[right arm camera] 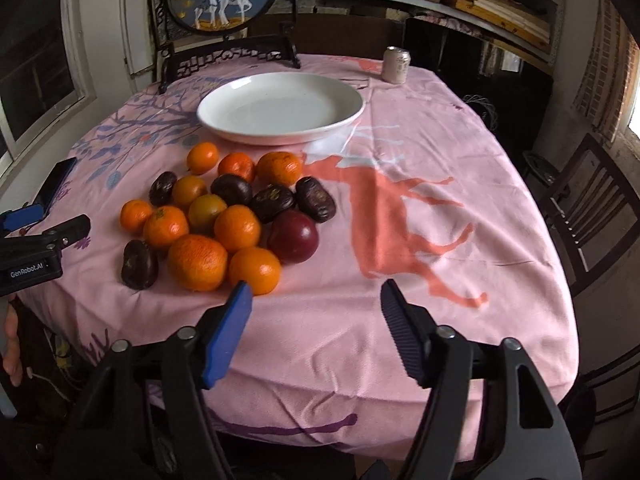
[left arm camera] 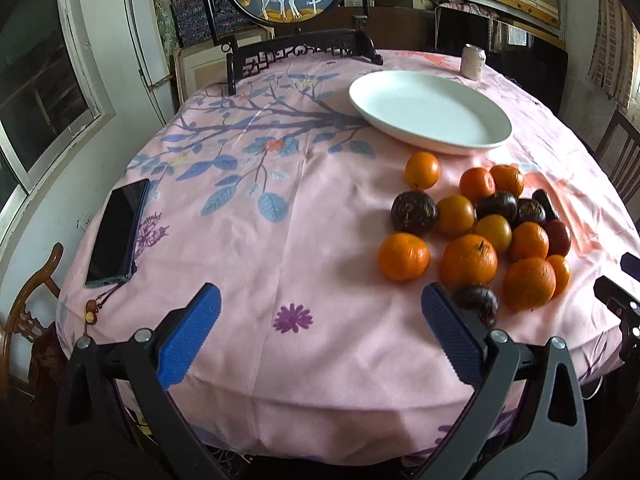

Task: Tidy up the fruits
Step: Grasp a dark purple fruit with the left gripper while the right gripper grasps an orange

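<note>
The left gripper (left arm camera: 320, 316) with blue ribbed pads is held wide open over the pink floral tablecloth (left arm camera: 280, 216), nothing between its jaws; the right gripper (right arm camera: 316, 308) is likewise spread and empty. Just beyond both, a pile of orange mandarins and dark purple fruits (right arm camera: 224, 216) is clustered, near the empty white oval plate (right arm camera: 280, 110).

Right gripper (left arm camera: 624, 300) cut by edge

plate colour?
Plain white, no pattern. The plate shows best in the right wrist view, beyond the fruit pile.
</note>
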